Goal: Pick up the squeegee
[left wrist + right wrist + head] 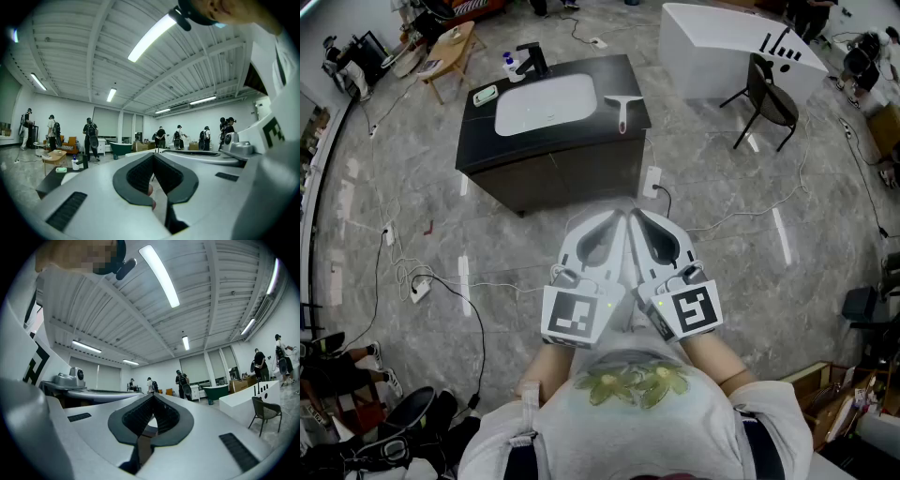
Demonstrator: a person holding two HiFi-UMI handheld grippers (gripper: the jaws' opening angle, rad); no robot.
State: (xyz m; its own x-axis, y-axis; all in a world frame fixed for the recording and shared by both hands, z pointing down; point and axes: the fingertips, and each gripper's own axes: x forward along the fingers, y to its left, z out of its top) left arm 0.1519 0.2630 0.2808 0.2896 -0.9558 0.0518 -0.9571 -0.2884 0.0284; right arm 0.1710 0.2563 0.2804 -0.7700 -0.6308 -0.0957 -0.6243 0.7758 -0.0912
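Observation:
In the head view a white squeegee (623, 108) lies on the right part of a black vanity top (619, 80), beside the white basin (544, 103), its handle pointing toward me. Both grippers are held level, side by side in front of the person's chest, well short of the vanity. The left gripper (617, 215) (153, 155) has its jaw tips together with nothing between them. Next to it, the right gripper (633, 214) (153, 396) is also shut and empty. Neither gripper view shows the squeegee.
A black faucet (532, 58), a small bottle (510, 66) and a green soap dish (485, 94) stand on the vanity. To its right are a white desk (712, 42) and a dark chair (769, 98). Cables and a power strip (419, 291) lie on the floor. Several people stand in the background.

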